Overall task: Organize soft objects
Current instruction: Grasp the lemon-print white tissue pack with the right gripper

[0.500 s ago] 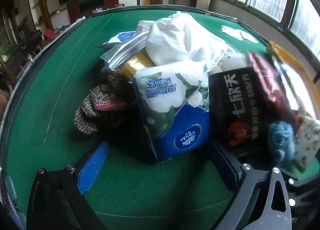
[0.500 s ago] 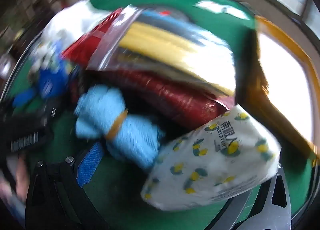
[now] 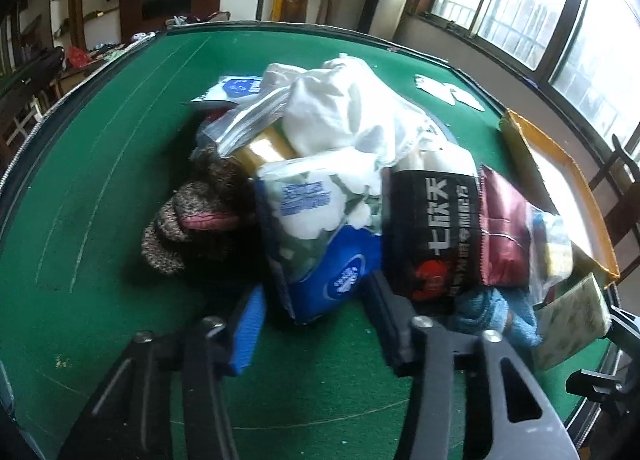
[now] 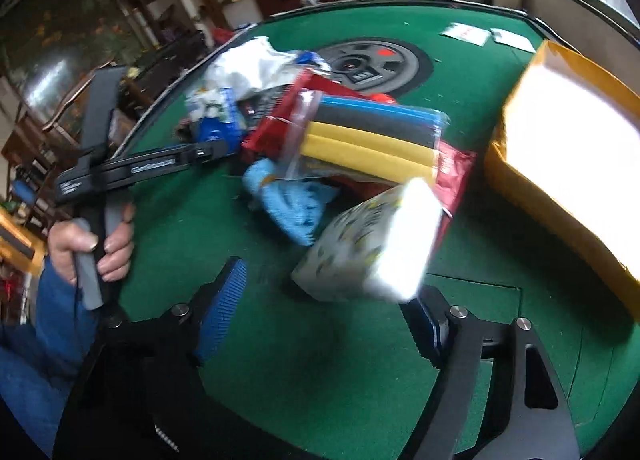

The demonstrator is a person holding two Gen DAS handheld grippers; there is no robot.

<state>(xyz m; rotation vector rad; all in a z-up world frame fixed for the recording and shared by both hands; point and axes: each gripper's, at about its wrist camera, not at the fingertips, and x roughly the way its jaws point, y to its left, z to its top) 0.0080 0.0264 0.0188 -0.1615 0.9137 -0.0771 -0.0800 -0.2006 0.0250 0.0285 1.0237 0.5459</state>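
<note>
Lying on the green felt bench [image 3: 100,220], the blue tissue pack [image 3: 320,236] pointed lengthwise toward the left tongs [image 3: 316,324], half-open astride its near end, grip unclear; right tongs [image 4: 324,300] gaped empty near the lemon-print pack [image 4: 372,244].

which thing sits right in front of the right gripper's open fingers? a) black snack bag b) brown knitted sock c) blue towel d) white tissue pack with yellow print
d: in the right wrist view the white tissue pack with yellow print lies just ahead of the open right gripper.
</note>
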